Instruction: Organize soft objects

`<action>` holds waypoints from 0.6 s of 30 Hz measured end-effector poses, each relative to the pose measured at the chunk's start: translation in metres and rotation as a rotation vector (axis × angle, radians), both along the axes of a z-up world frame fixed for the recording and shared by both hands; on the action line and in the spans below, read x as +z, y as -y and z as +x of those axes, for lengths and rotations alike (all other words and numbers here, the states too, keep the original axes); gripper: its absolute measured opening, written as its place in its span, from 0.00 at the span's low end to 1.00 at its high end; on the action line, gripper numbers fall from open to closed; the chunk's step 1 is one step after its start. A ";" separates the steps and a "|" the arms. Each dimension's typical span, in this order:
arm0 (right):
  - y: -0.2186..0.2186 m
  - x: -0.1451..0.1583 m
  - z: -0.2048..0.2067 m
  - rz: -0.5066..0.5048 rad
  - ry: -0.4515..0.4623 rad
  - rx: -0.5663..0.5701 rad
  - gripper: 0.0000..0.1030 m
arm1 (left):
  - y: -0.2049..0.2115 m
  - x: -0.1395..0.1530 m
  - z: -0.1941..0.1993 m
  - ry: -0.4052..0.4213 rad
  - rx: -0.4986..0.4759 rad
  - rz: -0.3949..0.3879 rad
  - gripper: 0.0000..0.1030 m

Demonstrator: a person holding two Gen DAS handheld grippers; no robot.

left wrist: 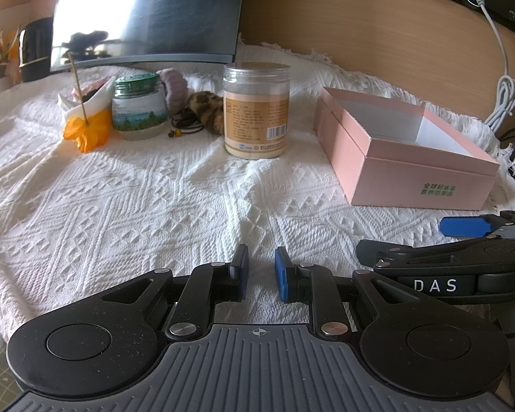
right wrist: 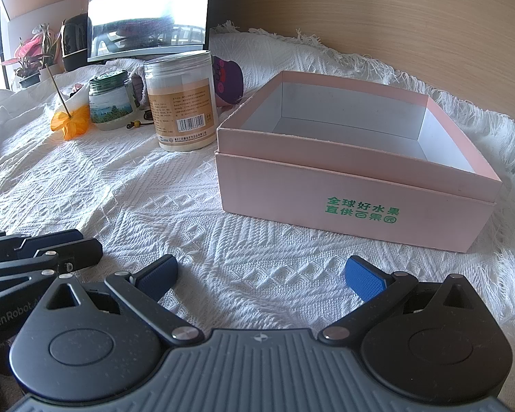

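The soft things lie at the back of the white knitted cloth: a lilac scrunchie (left wrist: 174,84), a leopard-print scrunchie (left wrist: 206,111), an orange cloth flower (left wrist: 86,130) (right wrist: 69,122) and a purple plush piece (right wrist: 229,80) behind the tall jar. An open pink box (left wrist: 425,175) (right wrist: 357,202) stands at the right with nothing inside. My left gripper (left wrist: 261,271) hovers low over the near cloth, open by a narrow gap, holding nothing. My right gripper (right wrist: 262,274) sits beside it in front of the box, open wide, nothing between its fingers.
A tall clear jar with a beige label (left wrist: 255,111) (right wrist: 182,101) and a short green-lidded jar (left wrist: 139,106) (right wrist: 111,101) stand among the soft things. Black cord with beads (left wrist: 185,125) lies between them. A monitor (left wrist: 147,13), potted plant (right wrist: 31,58) and white cable (left wrist: 503,92) line the back.
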State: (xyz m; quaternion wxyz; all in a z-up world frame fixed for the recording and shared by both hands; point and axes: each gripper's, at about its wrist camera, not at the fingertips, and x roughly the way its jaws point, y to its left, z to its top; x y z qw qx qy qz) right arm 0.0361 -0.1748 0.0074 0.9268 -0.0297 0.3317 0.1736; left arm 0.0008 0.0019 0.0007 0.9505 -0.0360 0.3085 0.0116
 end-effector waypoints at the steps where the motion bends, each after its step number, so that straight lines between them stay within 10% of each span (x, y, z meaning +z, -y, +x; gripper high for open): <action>1: 0.000 0.000 0.000 0.000 0.000 0.000 1.00 | 0.000 0.000 0.000 0.000 0.000 -0.001 0.21; 18: 0.000 0.000 0.000 0.000 0.001 0.000 1.00 | 0.000 0.000 0.000 0.002 0.002 -0.015 0.21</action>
